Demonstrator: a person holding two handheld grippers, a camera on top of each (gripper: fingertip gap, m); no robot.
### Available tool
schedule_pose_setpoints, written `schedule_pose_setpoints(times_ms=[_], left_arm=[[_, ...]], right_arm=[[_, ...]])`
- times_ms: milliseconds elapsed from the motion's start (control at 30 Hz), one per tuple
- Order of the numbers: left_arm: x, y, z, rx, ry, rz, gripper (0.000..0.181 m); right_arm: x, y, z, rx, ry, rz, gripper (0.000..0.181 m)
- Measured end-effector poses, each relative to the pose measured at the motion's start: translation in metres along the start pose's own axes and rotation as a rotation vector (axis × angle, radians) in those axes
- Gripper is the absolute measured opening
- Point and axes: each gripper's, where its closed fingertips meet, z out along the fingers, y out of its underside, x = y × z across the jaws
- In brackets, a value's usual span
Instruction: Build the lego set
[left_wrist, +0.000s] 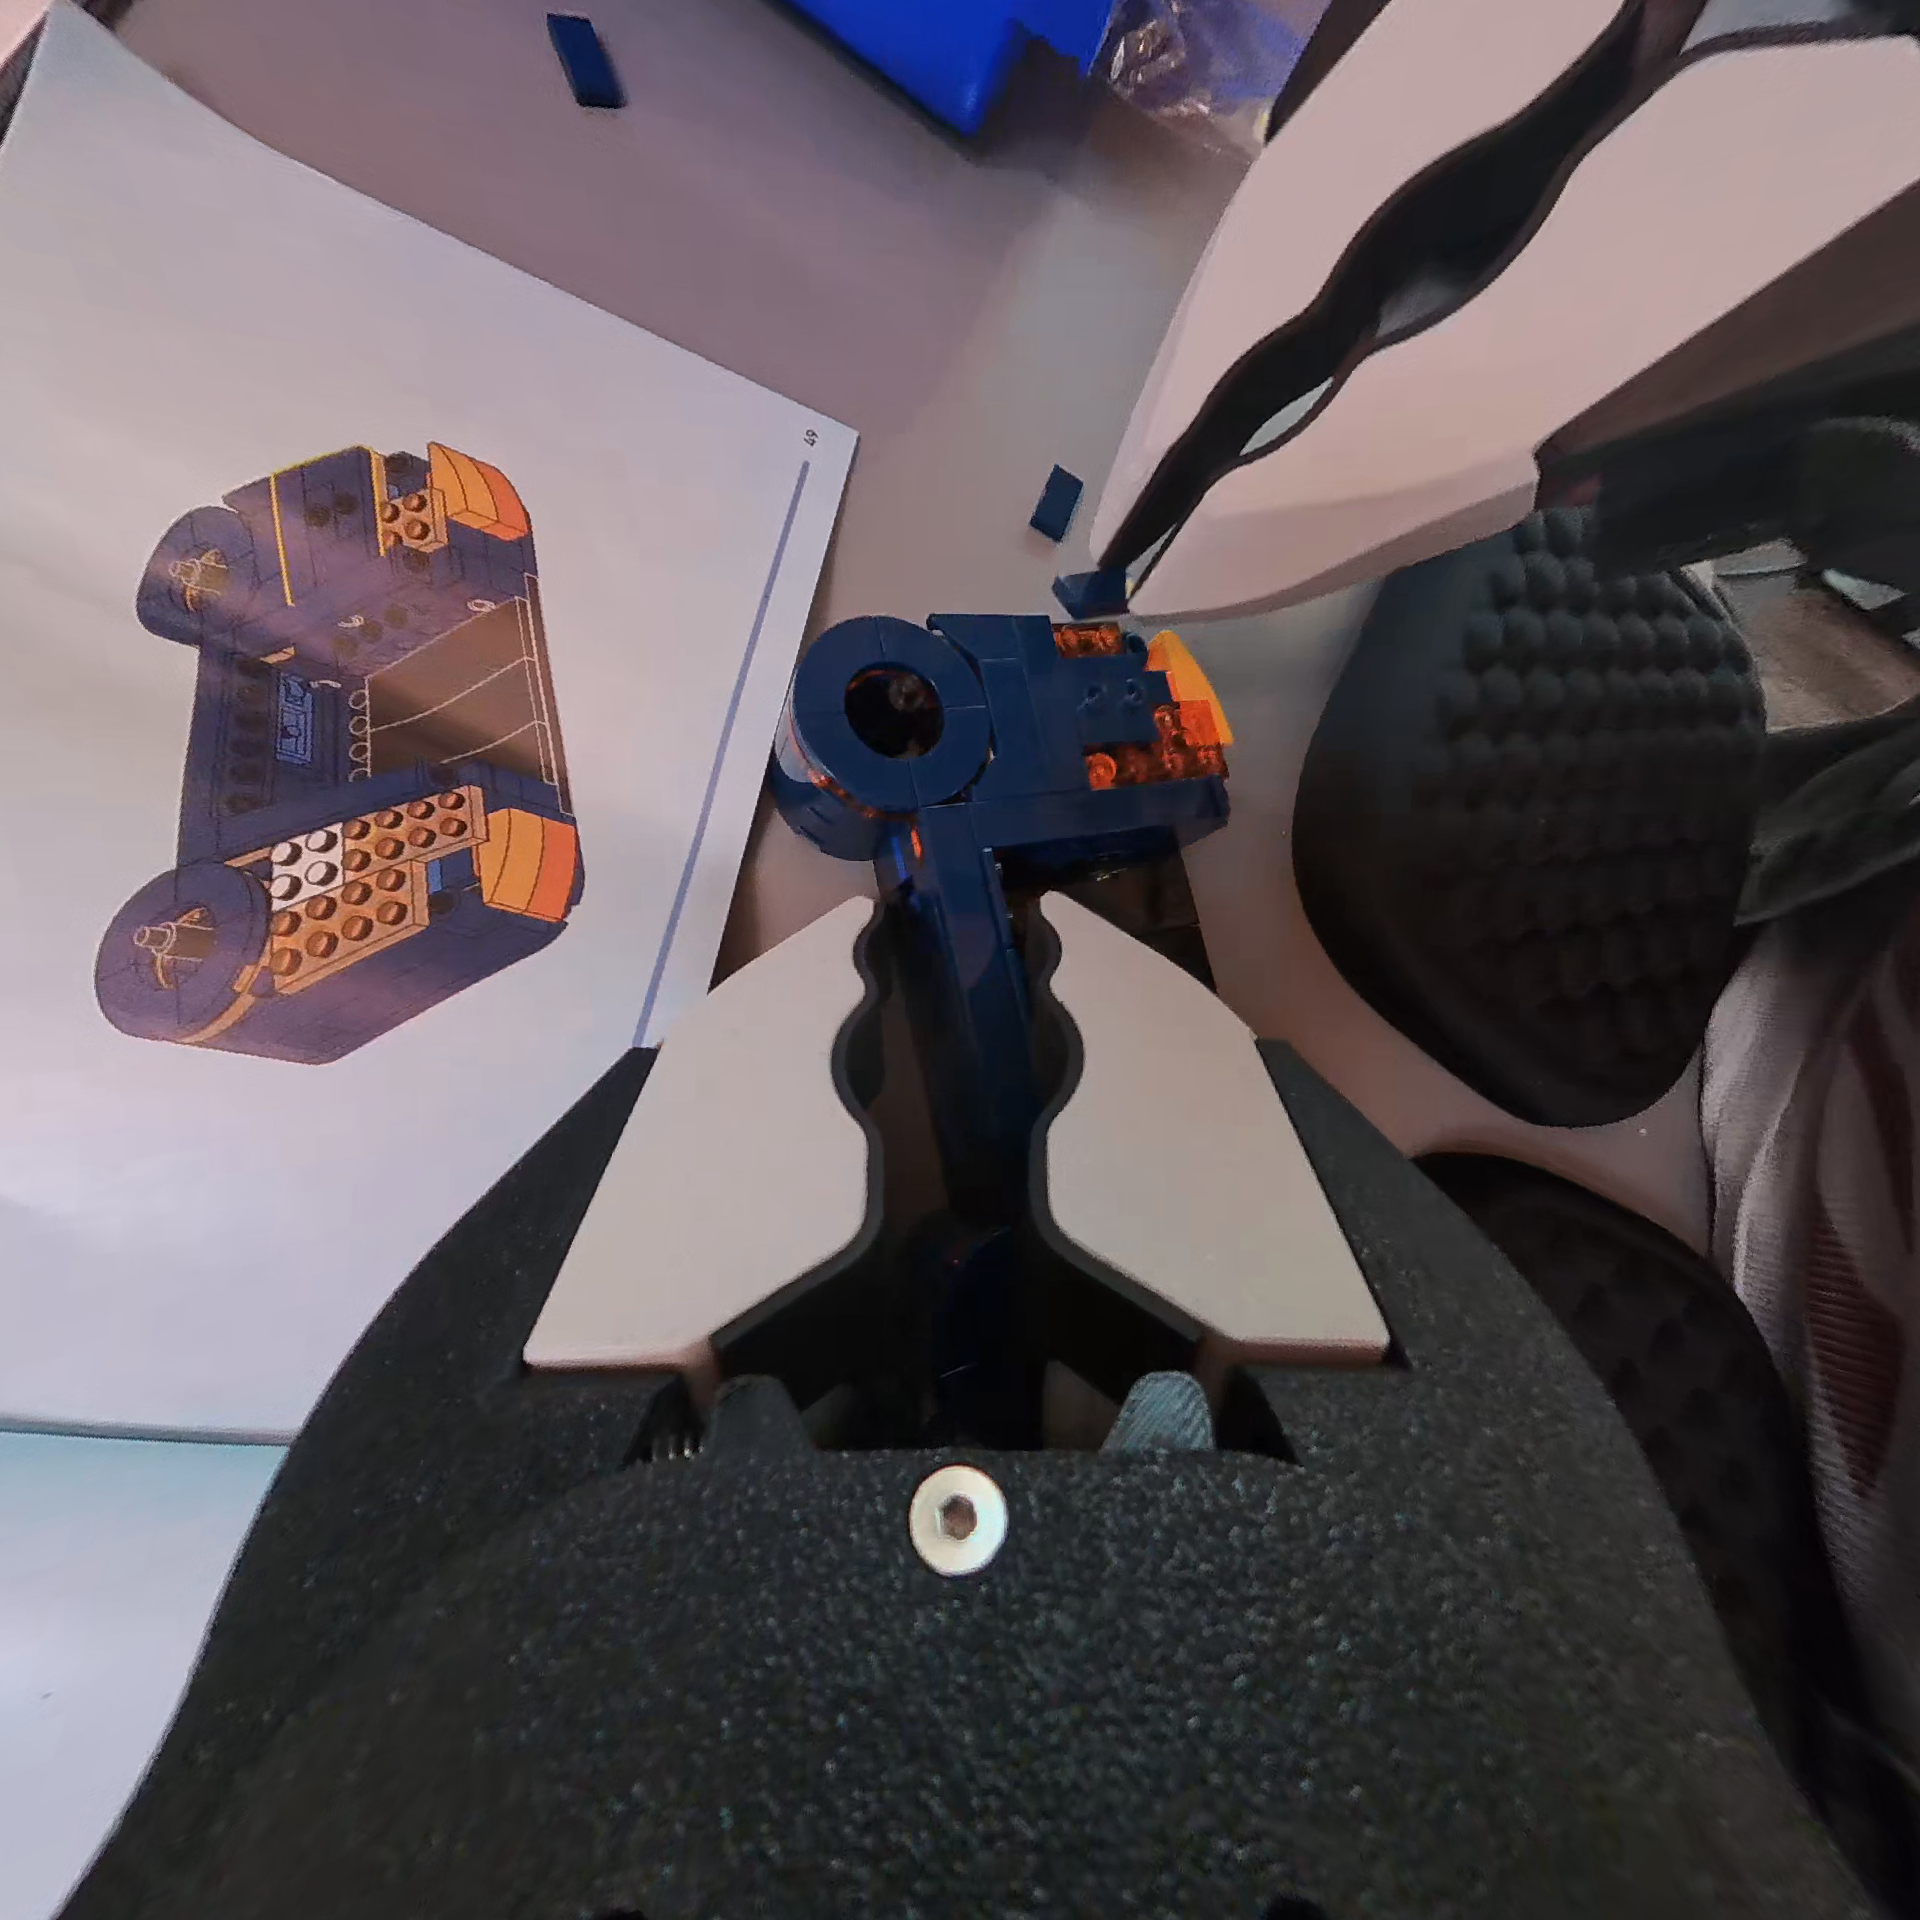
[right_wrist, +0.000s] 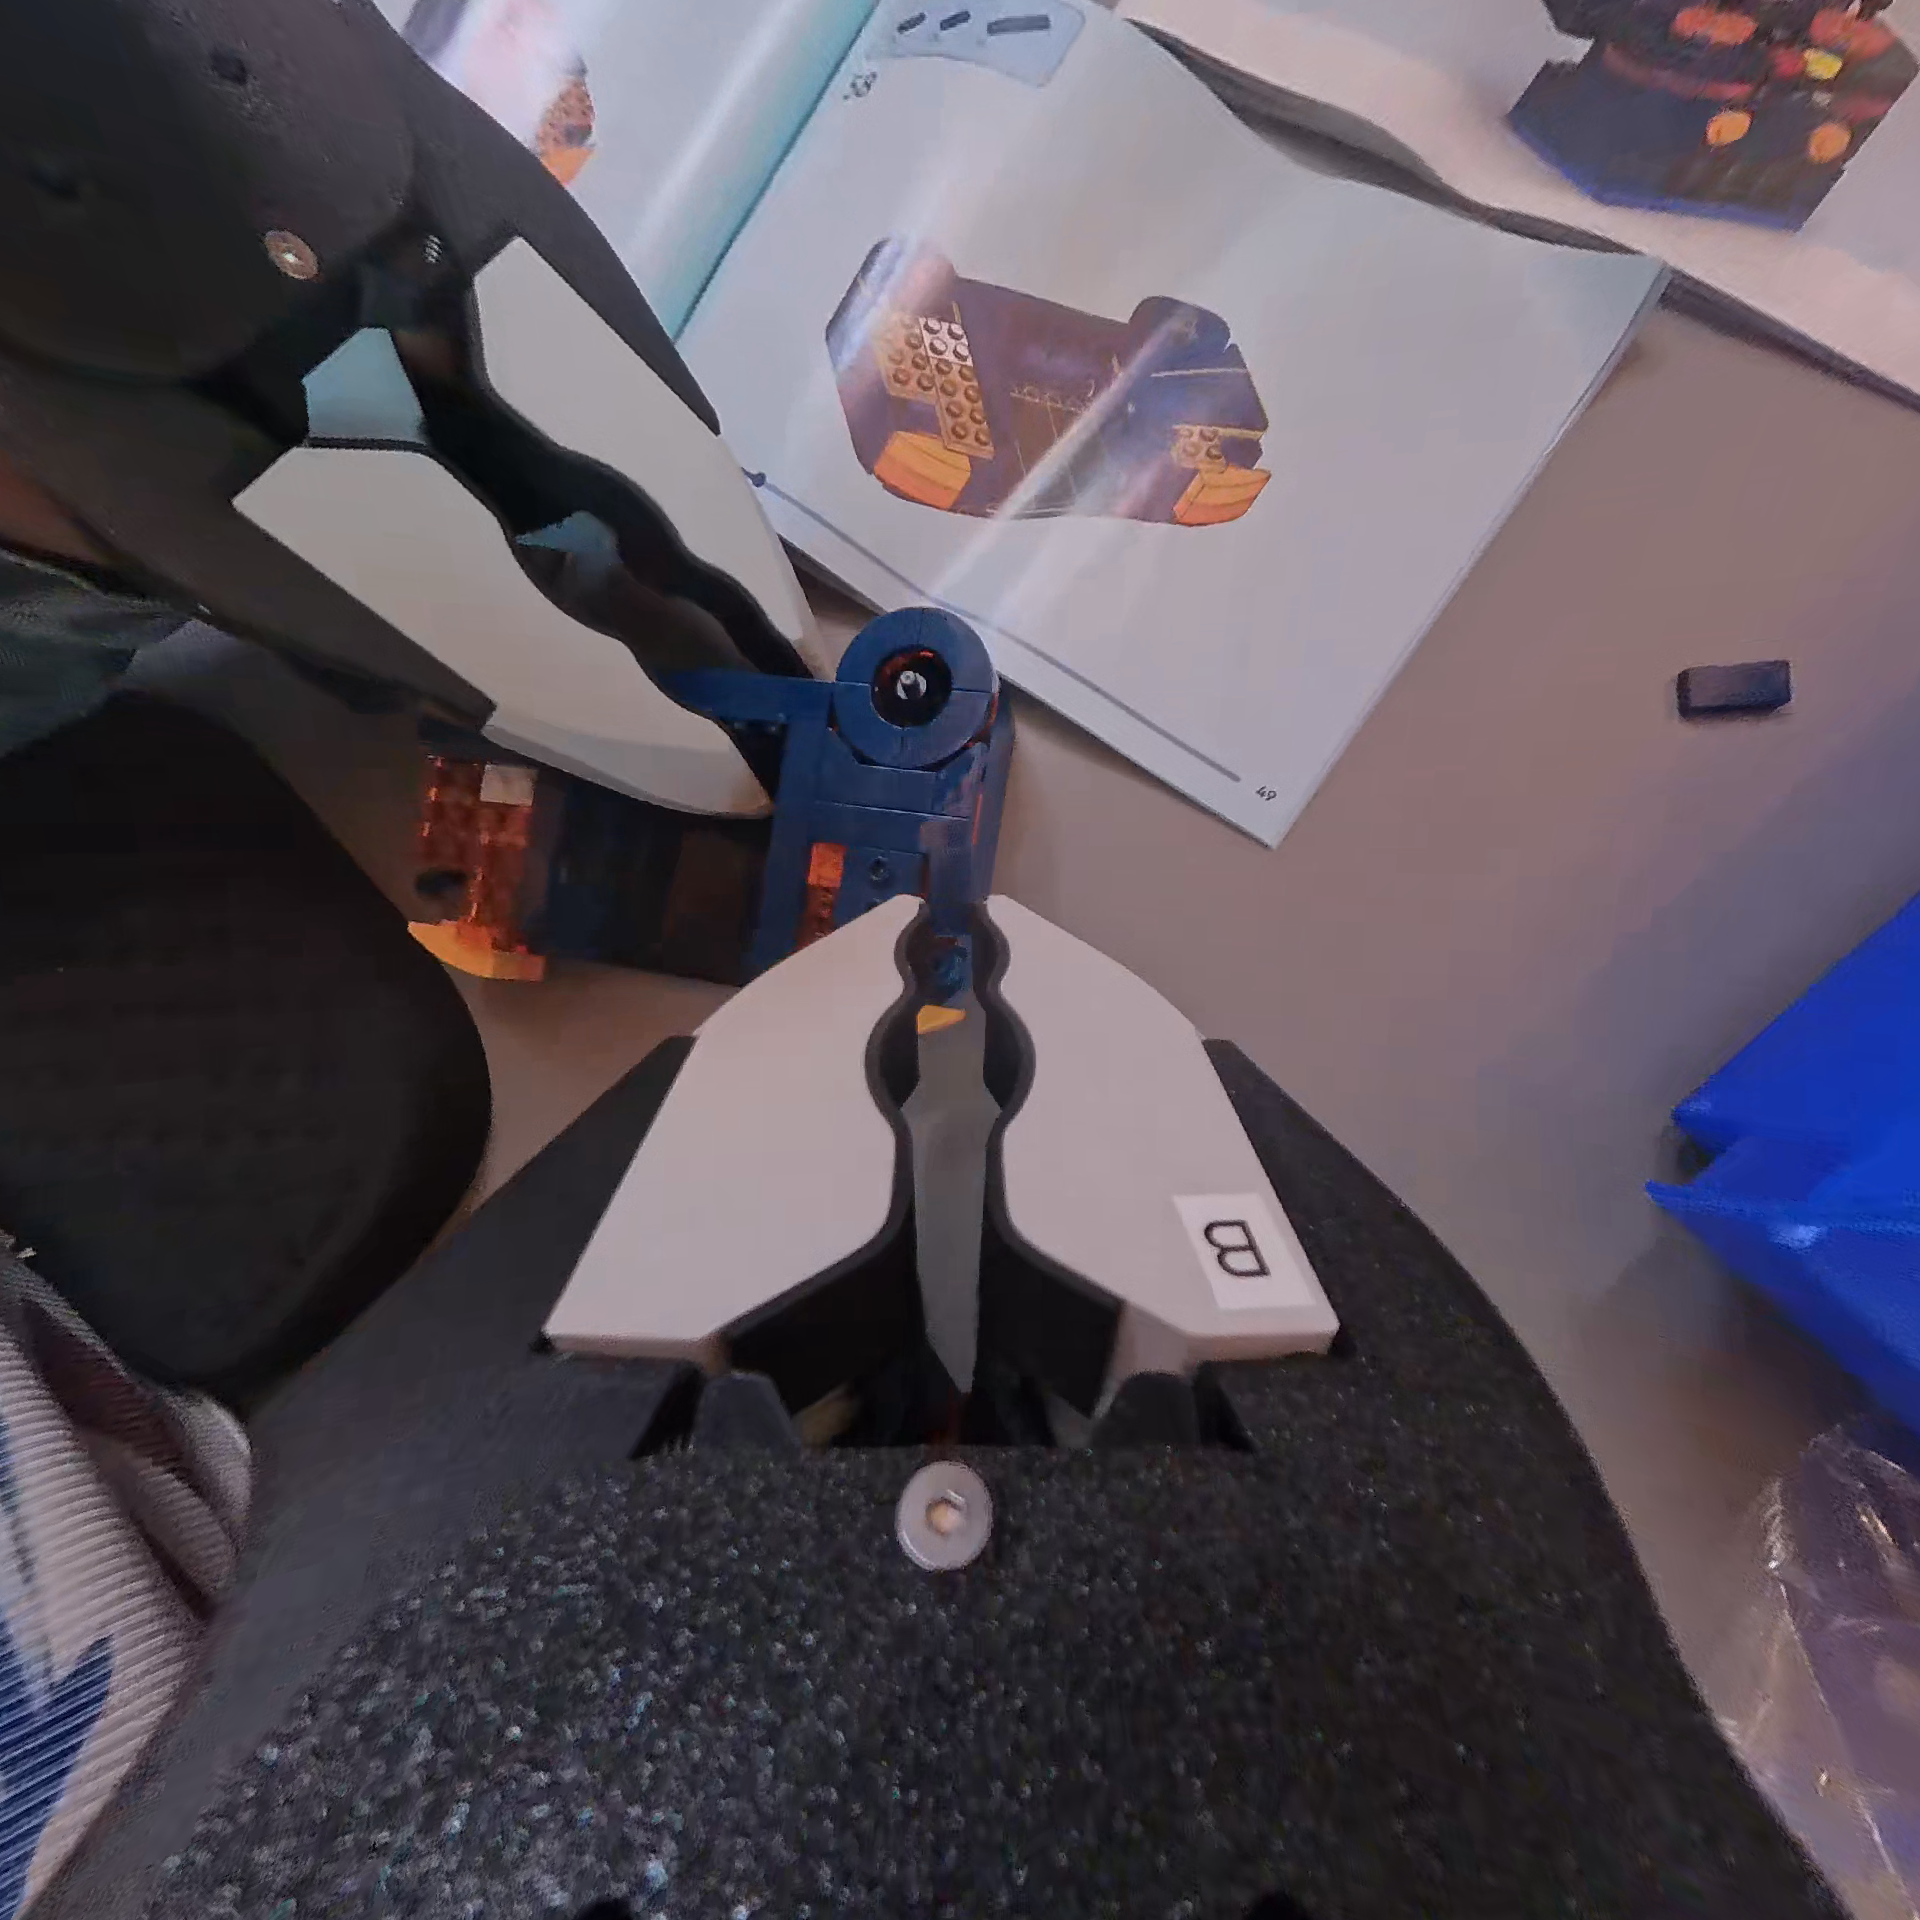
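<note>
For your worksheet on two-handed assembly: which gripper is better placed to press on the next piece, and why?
The right gripper: it already pinches a small dark blue piece at the model's top edge, while the left gripper is clamped on the model, steadying it.

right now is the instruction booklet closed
No, the instruction booklet lies open on the table, showing a page with a picture of the dark blue and orange model.

Lego model: glossy dark-blue plastic, translucent orange parts. Left gripper: grainy matt black plastic body, smooth matt pale finger plates, shiny metal screw. Instruction booklet: smooth paper, slight sheen. Table: smooth matt. Blue bin: plastic, finely ridged.
</note>
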Motion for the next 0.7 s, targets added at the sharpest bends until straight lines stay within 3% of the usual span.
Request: schedule_pose_setpoints(times_ms=[700], left_arm=[[0.0009, 0.0009, -0.0003, 0.000, 0.015, 0.000, 0.025]], right_arm=[[-0.0042, 0.0054, 0.0045, -0.020, -0.067, 0.060, 0.008]])
